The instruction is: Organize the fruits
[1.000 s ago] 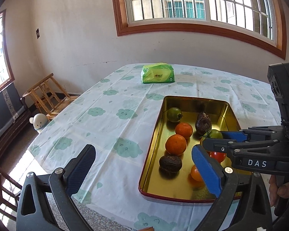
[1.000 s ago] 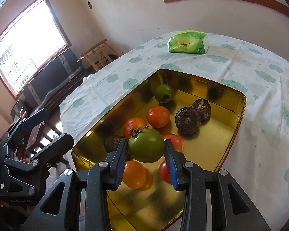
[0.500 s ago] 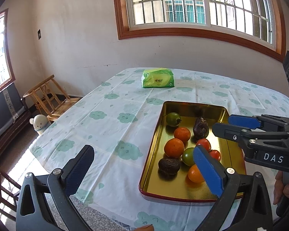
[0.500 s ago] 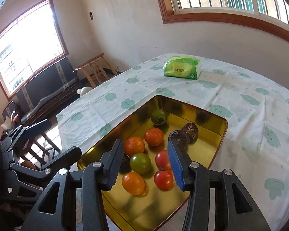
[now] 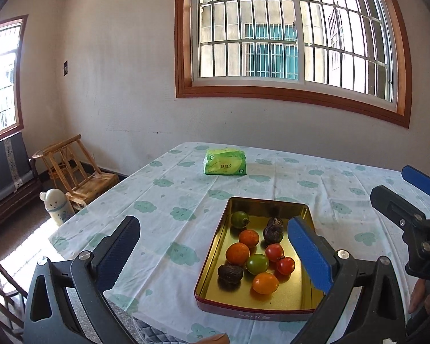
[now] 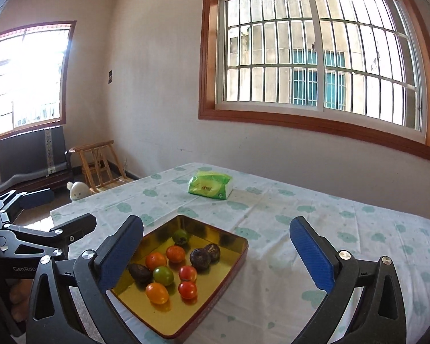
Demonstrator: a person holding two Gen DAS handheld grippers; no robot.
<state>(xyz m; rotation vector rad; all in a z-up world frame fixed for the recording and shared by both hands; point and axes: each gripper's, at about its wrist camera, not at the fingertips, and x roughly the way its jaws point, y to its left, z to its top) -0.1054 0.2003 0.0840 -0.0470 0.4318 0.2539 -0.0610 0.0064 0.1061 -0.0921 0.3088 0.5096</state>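
On my left gripper the fingers are spread wide with nothing between the pads; the dark left pad hangs over bare tablecloth, and the blue right pad overlaps the right wall of the gold tray, so most of the fruit sits in the gap between the fingers but well beyond and below them, untouched. In that tray I count nine pieces: a small green fruit at the far left corner, two wrinkled dark ones touching at the far right, two oranges down the left side, a dark fruit nearest the front left, the green tomato in the middle, two red tomatoes to its right and an orange-yellow fruit in front. Past the tray a green tissue pack lies on the table. On my right gripper the jaws are opening and already stand wide, holding nothing; the left finger covers the tray's near-left edge, the right finger is over bare cloth clear of the tray. From this side the green tomato rests on the tray floor, just beside the dark fruit and an orange, free of both pads.
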